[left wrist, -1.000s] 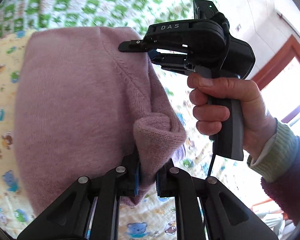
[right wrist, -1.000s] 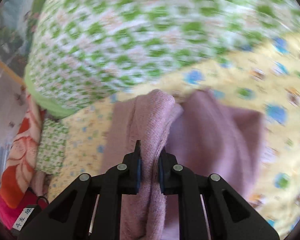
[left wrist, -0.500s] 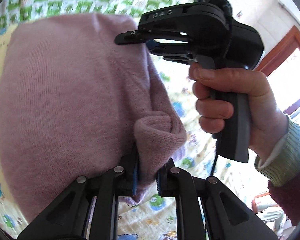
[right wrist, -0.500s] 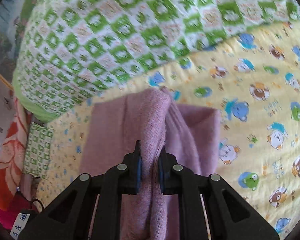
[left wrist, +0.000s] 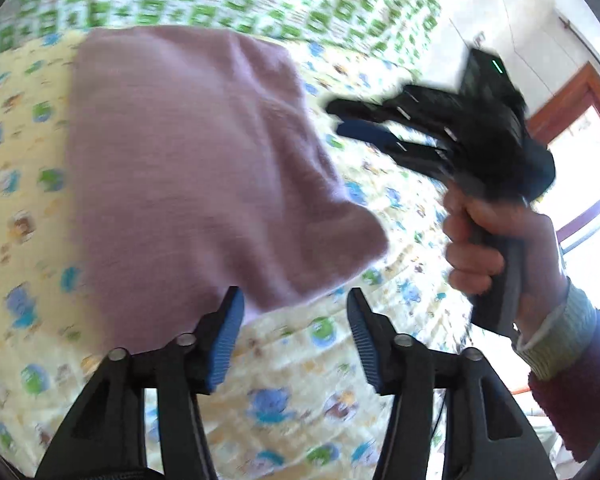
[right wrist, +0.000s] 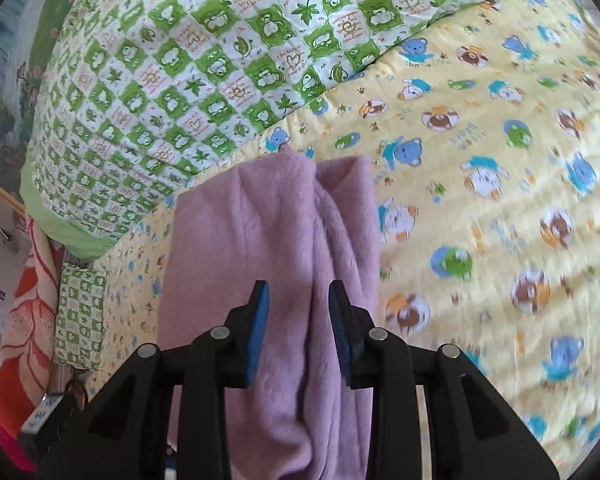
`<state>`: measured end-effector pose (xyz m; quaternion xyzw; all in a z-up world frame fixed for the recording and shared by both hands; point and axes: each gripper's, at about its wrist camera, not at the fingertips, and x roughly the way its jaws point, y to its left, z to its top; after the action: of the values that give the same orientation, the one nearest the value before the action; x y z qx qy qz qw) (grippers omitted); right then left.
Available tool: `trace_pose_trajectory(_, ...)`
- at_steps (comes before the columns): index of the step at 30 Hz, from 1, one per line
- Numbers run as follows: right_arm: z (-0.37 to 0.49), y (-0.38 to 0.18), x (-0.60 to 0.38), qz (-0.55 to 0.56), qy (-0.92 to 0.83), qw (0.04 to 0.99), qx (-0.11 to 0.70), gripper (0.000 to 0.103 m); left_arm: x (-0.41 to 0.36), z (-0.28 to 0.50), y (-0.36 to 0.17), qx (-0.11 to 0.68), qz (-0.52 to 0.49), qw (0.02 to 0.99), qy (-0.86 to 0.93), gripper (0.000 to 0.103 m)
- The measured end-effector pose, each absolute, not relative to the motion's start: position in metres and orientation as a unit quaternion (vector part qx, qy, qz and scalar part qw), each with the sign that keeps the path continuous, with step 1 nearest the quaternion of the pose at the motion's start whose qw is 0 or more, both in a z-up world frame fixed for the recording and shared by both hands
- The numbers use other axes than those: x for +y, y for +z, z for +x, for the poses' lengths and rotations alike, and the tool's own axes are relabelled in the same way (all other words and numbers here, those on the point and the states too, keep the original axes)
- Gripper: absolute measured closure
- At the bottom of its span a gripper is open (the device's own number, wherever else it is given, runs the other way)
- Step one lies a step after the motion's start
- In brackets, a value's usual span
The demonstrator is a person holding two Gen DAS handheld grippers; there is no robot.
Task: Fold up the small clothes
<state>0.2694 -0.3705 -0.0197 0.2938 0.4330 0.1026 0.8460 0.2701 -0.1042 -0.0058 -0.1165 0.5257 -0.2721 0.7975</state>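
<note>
A folded pink knit garment (left wrist: 188,168) lies flat on the yellow animal-print sheet (left wrist: 284,392). My left gripper (left wrist: 294,328) hovers at its near edge, jaws opening, with only the sheet and the garment's corner between the blue pads. In the right wrist view the same garment (right wrist: 268,248) runs away from me as a soft ridge. My right gripper (right wrist: 298,316) has its jaws opening around that ridge, the pads off the fabric. In the left wrist view the right gripper (left wrist: 350,122) is a blurred dark shape to the right of the garment, held by a hand (left wrist: 484,240).
A green-and-white checked quilt (right wrist: 204,80) is bunched behind the garment. A small checked cloth (right wrist: 80,316) and an orange floral blanket (right wrist: 24,328) lie at the left. A wooden window frame (left wrist: 568,92) stands at the right.
Both grippers have let go of the pink garment and spread their jaws. The garment now lies flat on the sheet. The right gripper has pulled away to the right of it.
</note>
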Motion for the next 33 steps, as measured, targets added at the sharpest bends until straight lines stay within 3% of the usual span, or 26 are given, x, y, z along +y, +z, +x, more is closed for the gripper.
trace_pose_trajectory(9,0.227,-0.033,-0.342,0.296,0.118,0.83,0.458,0.068,-0.044,0.271,-0.015,0.53,-0.182,0.805,-0.194,0.045)
trace_pose_trajectory(15,0.232,-0.038,-0.333,0.3,0.116,0.827,0.461,0.061,-0.043,0.289,-0.02,0.535,-0.204,0.801,-0.176,0.042)
trace_pose_trajectory(24,0.242,-0.045,-0.331,0.28,0.108,0.83,0.47,0.061,-0.051,0.316,-0.043,0.565,-0.225,0.779,-0.155,0.041)
trace_pose_trajectory(27,0.244,-0.046,-0.326,0.264,0.124,0.828,0.479,0.09,-0.052,0.318,-0.045,0.568,-0.229,0.775,-0.156,0.04)
trace_pose_trajectory(33,0.232,-0.001,-0.348,0.288,0.135,0.853,0.413,0.092,-0.064,0.324,-0.038,0.56,-0.227,0.78,-0.163,0.031)
